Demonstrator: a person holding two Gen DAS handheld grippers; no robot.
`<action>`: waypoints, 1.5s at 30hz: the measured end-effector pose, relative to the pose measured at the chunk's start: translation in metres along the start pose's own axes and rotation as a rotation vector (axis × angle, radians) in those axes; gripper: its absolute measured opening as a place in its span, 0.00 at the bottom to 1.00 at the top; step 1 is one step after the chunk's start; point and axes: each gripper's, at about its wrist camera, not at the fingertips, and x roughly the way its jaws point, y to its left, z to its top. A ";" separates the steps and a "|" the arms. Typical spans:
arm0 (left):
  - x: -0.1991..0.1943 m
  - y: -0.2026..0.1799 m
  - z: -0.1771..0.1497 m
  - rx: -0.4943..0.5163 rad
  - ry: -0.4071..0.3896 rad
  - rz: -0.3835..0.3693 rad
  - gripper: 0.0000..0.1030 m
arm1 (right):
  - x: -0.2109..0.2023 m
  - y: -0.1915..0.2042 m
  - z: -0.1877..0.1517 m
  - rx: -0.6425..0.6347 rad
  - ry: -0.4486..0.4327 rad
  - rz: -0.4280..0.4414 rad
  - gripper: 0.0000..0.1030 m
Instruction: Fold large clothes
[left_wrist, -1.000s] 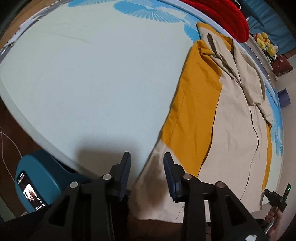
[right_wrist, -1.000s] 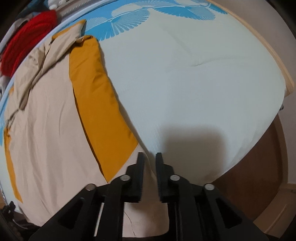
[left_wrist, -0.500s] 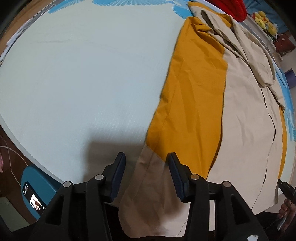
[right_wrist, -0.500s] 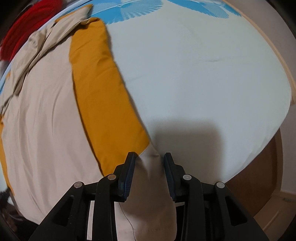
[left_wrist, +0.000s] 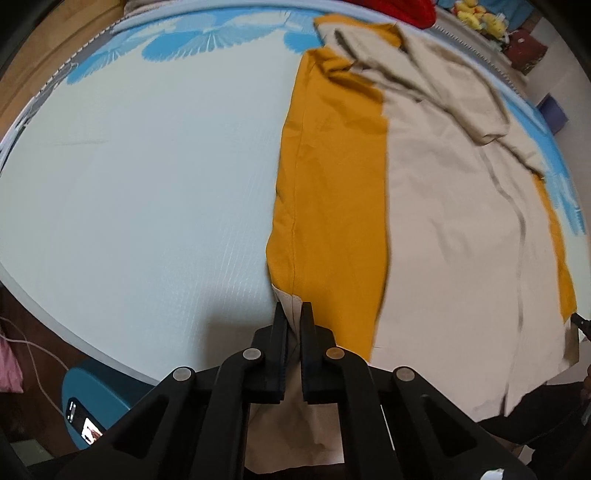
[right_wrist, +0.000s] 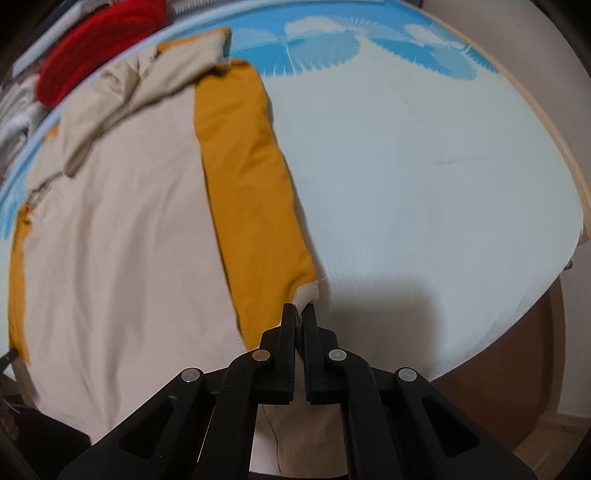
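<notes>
A large beige and mustard-yellow garment (left_wrist: 436, 206) lies spread on the pale bed cover, its sleeves bunched at the far end. My left gripper (left_wrist: 293, 314) is shut on the garment's near beige hem, beside the yellow panel. The garment also shows in the right wrist view (right_wrist: 122, 229). My right gripper (right_wrist: 300, 314) is shut on the beige hem corner just below the yellow panel (right_wrist: 251, 206). The cloth hangs down under both grippers.
The pale bed cover (left_wrist: 140, 184) with blue fan prints spreads to the left and, in the right wrist view (right_wrist: 424, 177), to the right. A red cushion (right_wrist: 92, 40) lies at the far end. A blue stool with a phone (left_wrist: 92, 406) stands below the bed's edge.
Both grippers have moved forward over the near hem and closed on it. The left went from wide open to shut; the right opened half a second ago, then shut on the cloth.
</notes>
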 end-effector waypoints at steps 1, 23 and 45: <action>-0.007 0.000 -0.001 0.001 -0.016 -0.014 0.03 | -0.006 0.001 -0.002 0.002 -0.016 0.007 0.03; -0.199 0.008 -0.065 0.090 -0.260 -0.227 0.00 | -0.243 -0.021 -0.052 -0.043 -0.345 0.335 0.01; -0.011 0.029 0.167 -0.200 -0.020 -0.261 0.01 | -0.056 -0.011 0.174 0.168 -0.201 0.245 0.01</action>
